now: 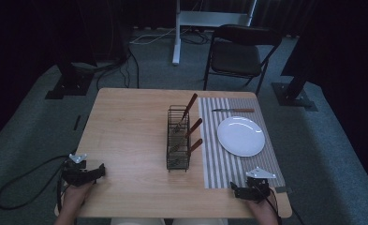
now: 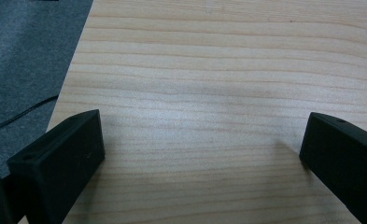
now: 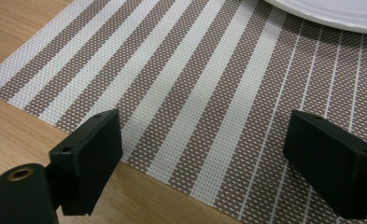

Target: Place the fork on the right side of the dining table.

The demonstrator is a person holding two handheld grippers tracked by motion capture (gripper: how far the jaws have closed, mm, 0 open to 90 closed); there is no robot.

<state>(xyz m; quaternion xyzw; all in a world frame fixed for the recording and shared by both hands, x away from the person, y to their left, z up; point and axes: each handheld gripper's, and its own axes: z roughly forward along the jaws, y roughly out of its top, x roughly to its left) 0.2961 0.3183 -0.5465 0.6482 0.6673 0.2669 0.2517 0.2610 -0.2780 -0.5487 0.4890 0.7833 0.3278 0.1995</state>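
Observation:
A black wire caddy [image 1: 178, 138] stands mid-table with three wooden-handled utensils [image 1: 194, 127] leaning out of it. To its right a striped placemat [image 1: 219, 161] carries a white plate [image 1: 240, 136] and, at its far end, a wooden-handled knife [image 1: 233, 110]. My left gripper [image 1: 99, 171] rests at the table's near left edge, jaws open over bare wood [image 2: 200, 116]. My right gripper [image 1: 240, 190] sits at the placemat's near edge, jaws open above the stripes [image 3: 204, 121], with the plate's rim [image 3: 330, 11] just ahead. Neither holds anything.
The wooden table [image 1: 130, 136] has bare room between the left gripper and the caddy. A folding chair [image 1: 238, 54] stands beyond the far edge. Cables [image 1: 27, 185] trail on the grey carpet at the left.

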